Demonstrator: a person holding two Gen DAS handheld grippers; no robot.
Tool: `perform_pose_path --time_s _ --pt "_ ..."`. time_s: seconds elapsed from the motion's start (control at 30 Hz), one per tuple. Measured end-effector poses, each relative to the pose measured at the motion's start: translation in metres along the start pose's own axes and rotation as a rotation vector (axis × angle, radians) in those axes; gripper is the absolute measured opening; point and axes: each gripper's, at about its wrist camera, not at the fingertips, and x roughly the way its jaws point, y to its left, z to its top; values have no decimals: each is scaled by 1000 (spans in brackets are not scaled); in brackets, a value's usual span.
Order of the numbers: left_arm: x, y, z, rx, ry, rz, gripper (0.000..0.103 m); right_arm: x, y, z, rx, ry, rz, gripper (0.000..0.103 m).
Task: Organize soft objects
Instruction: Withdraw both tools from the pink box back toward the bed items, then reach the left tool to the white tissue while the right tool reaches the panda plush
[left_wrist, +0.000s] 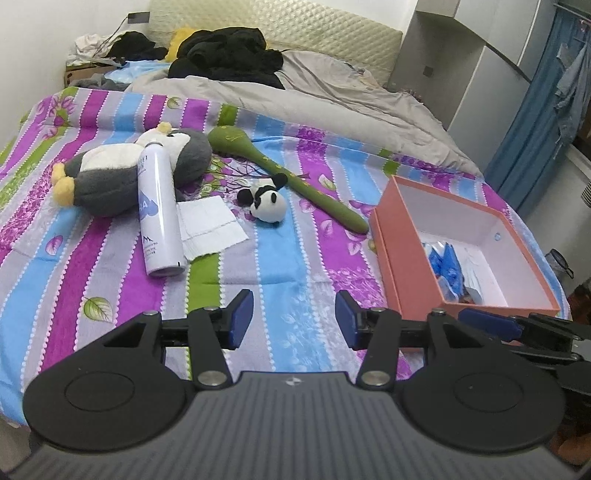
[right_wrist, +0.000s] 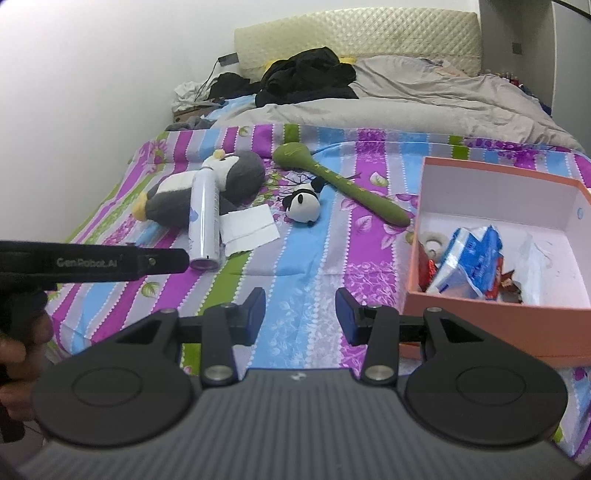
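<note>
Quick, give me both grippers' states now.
Left gripper: open, holding nothing.
Right gripper: open, holding nothing.

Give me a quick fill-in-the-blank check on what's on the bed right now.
The white spray can lies across the plush ____.
The small panda plush lies between the paper sheet and the ____ wand.
The orange box already holds a ____ packet.
Both grippers' jaws stand ____.

Missing words: penguin; green; blue; open
</note>
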Motion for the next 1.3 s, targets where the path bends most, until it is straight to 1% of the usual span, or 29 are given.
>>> perform_pose_path --time_s 0.5,0.8,0.93,1.0,1.2,1.3 --pt "56 41 26 -59 29 55 56 60 6 34 -26 31 30 44" --pt "101 60 37 -77 56 91 57 103 1 54 -28 55 36 44" --pt "124 69 43 -86 61 107 58 126 -1 65 -25 64 42 44" --pt "135 72 45 -83 64 116 59 141 -1 70 -21 66 49 44" --pt "173 89 47 -81 76 134 60 189 -4 84 13 108 72 44" --pt "193 94 50 -60 87 144 60 213 -6 92 25 123 76 44"
